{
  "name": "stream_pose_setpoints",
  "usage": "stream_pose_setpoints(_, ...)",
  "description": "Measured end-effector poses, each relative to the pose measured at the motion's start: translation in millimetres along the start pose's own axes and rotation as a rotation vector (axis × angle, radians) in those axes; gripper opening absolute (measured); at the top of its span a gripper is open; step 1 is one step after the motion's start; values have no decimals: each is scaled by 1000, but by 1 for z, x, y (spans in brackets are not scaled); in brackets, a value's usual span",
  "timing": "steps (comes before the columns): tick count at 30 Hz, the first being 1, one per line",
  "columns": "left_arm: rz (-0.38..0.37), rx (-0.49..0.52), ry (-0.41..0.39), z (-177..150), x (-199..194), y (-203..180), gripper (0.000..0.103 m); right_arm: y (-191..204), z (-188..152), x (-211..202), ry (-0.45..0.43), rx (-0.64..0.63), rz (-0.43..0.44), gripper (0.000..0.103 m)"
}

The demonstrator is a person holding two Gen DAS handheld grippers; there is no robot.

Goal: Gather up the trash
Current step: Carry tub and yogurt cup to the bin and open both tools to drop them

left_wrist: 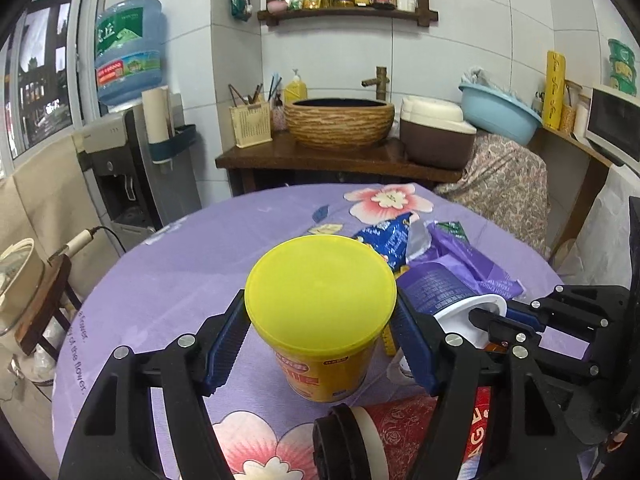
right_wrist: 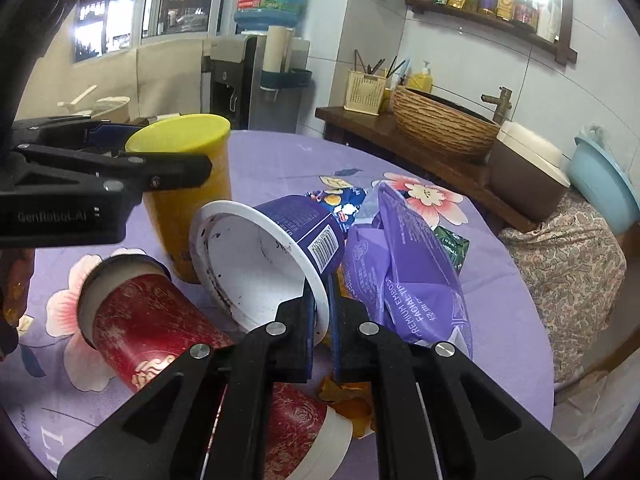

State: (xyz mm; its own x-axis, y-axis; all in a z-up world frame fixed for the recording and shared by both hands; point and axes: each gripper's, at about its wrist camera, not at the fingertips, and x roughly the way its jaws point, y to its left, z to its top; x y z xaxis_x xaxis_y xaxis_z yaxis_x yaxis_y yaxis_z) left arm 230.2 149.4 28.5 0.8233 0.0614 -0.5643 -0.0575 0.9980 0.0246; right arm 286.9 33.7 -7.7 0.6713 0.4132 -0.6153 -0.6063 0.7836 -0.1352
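Two grippers work the purple floral table (left_wrist: 168,280). Mid-frame, the left gripper (left_wrist: 320,344) has its jaws spread either side of the upright yellow tub (left_wrist: 320,308), seemingly touching it. Lower centre, the right gripper (right_wrist: 322,336) pinches the tipped purple cup (right_wrist: 276,248) by its white rim, beside a fallen red cup (right_wrist: 160,332).

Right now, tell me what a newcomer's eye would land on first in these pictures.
First, the yellow-lidded tub standing upright mid-table, flanked by the left gripper. Next, the tipped purple cup, its white rim pinched by the right gripper. A red paper cup lies on its side in front, with a crumpled purple tissue pack to the right on the floral tablecloth.
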Motion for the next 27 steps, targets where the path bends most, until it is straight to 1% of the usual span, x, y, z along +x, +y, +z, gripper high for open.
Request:
stream_pose_setpoints(4, 13, -12, -62, 1, -25, 2, 69, -4, 3, -24, -58, 36, 13, 7)
stream_pose_setpoints(10, 13, -66, -157, 4, -64, 4, 69, -10, 1, -66, -143, 78, 41, 7)
stream_pose_setpoints(13, 41, -59, -206, 7, -78, -2, 69, -12, -4, -82, -178, 91, 42, 7)
stream_pose_setpoints(15, 45, -49, -229, 10, -86, -8, 69, -15, -8, -92, -200, 106, 45, 7)
stream_pose_setpoints(18, 17, -47, -257, 13, -99, -22, 69, -22, -15, -111, -234, 132, 41, 7)
stream_pose_setpoints(20, -3, -27, -283, 16, -108, -38, 69, -27, -21, -123, -251, 144, 34, 7)
stream_pose_setpoints(22, -26, -15, -297, 17, -115, -50, 69, -34, -29, -135, -262, 148, 14, 7)
stream_pose_setpoints(25, -97, 8, -301, 20, -120, -79, 69, -46, -42, -147, -264, 166, -7, 7)
stream_pose_setpoints(27, -130, 32, -297, 18, -119, -99, 69, -58, -56, -156, -261, 190, -28, 7)
